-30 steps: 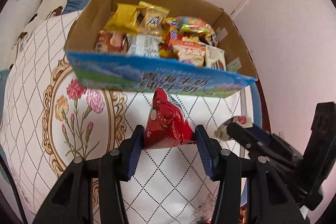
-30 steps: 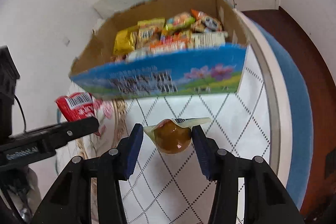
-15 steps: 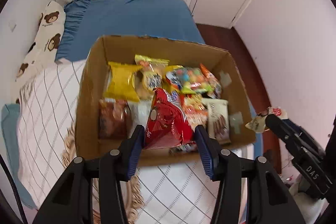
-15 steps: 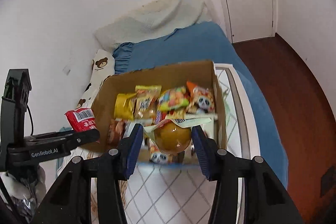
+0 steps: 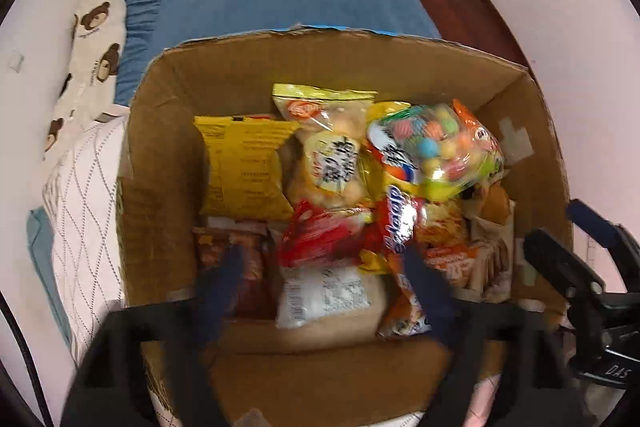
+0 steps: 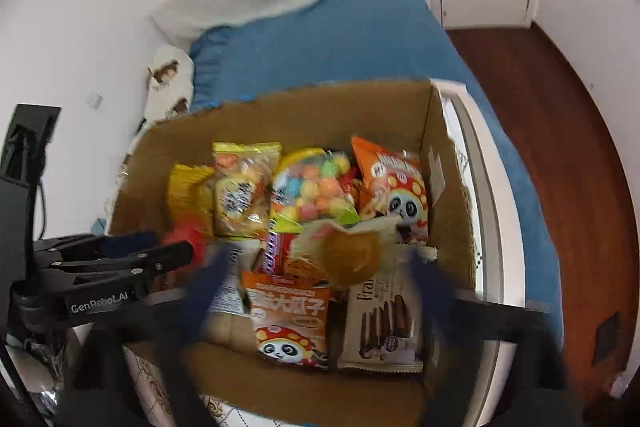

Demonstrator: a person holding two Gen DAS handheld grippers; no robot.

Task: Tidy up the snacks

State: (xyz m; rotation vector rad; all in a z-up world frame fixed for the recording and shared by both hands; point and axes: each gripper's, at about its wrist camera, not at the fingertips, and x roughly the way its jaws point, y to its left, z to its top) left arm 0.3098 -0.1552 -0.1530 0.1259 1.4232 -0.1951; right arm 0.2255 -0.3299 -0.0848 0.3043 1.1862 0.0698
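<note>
Jaws on both grippers spread wide; red packet (image 5: pixel 320 235) and jelly cup (image 6: pixel 352 257) may bounce outside cardboard box (image 5: pixel 160 155).

Open cardboard box (image 5: pixel 168 155) packed with snack packets; red packet (image 5: pixel 320 237) and brown jelly cup (image 6: pixel 352 255) lie on top

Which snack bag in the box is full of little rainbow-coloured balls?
The clear bag of colourful balls, near the middle of the cardboard box. You can see through it; the plain yellow bag beside the left wall hides what's inside.
</note>
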